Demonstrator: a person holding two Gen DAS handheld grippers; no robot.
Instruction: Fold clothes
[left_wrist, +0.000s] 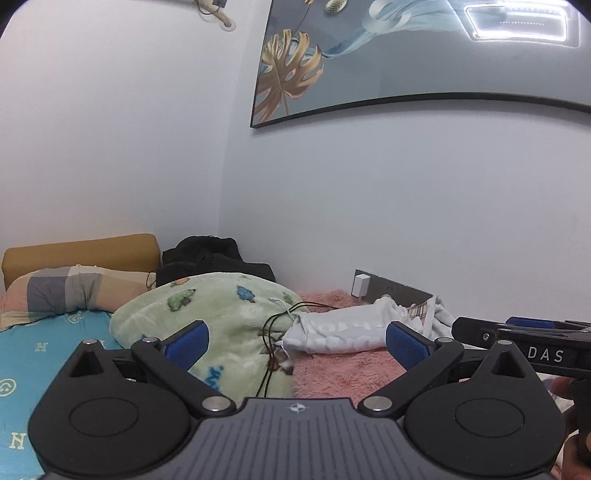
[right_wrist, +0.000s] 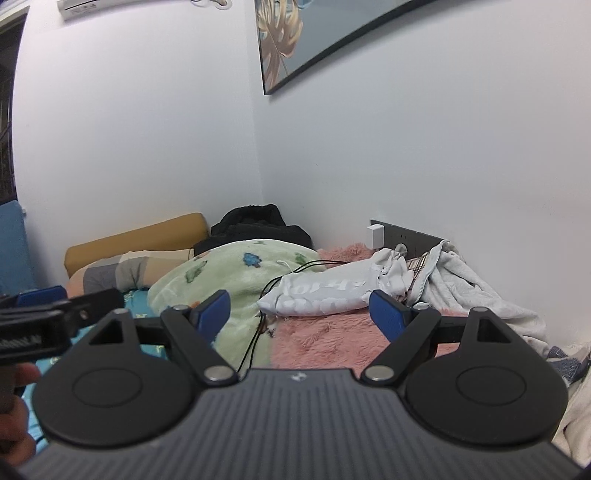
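Both grippers held level above the bed, nothing between the pads. Left gripper (left_wrist: 297, 341) spread wide, empty; right gripper (right_wrist: 299, 310) also spread, empty. Task item: white hoodie (right_wrist: 325, 291) with grey lettering, lying crumpled on the pink fluffy blanket (right_wrist: 325, 339) near the wall, just beside the green fleece blanket (right_wrist: 229, 273); black cables (right_wrist: 258, 314) trail past its near end. Fabric looks soft, light, limp: it should sag and bunch when lifted, no slip risk. Best hold probably at two outer edges, hem or shoulders; which end is which is unclear from here. A paler garment (right_wrist: 480, 291) lies at its right
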